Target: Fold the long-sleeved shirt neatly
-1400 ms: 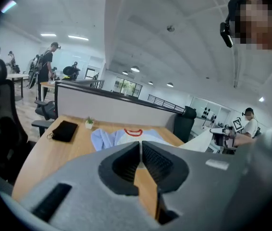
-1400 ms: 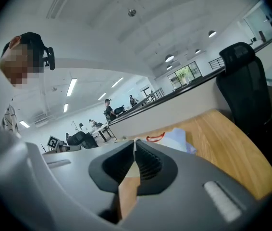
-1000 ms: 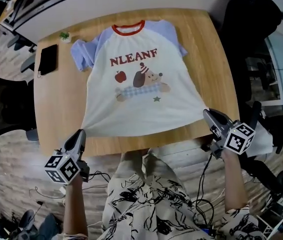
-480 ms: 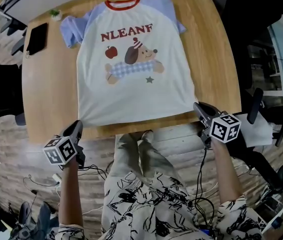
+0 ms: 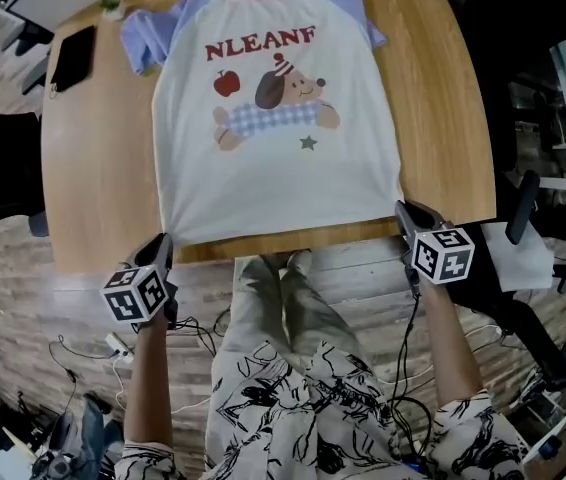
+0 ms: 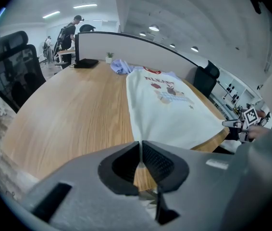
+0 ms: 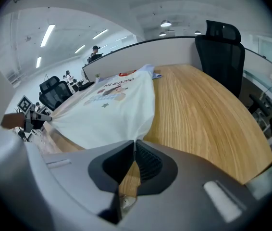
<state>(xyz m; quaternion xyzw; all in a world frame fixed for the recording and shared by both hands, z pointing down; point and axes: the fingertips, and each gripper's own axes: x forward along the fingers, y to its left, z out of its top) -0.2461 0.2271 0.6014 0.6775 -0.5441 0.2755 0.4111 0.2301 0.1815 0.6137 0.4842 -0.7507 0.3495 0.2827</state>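
Wooden table underneath. Lying flat on it, print up, collar at the far edge: cream shirt with lilac sleeves. Left gripper pinched tight on the hem's left corner, right gripper pinched tight on its right corner, both at the near edge. Far left: black phone, small plant.

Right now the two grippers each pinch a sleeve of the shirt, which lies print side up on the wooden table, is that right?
Not the sleeves. The left gripper and right gripper each pinch a bottom hem corner of the shirt, as the head view shows. It does lie print side up on the wooden table.
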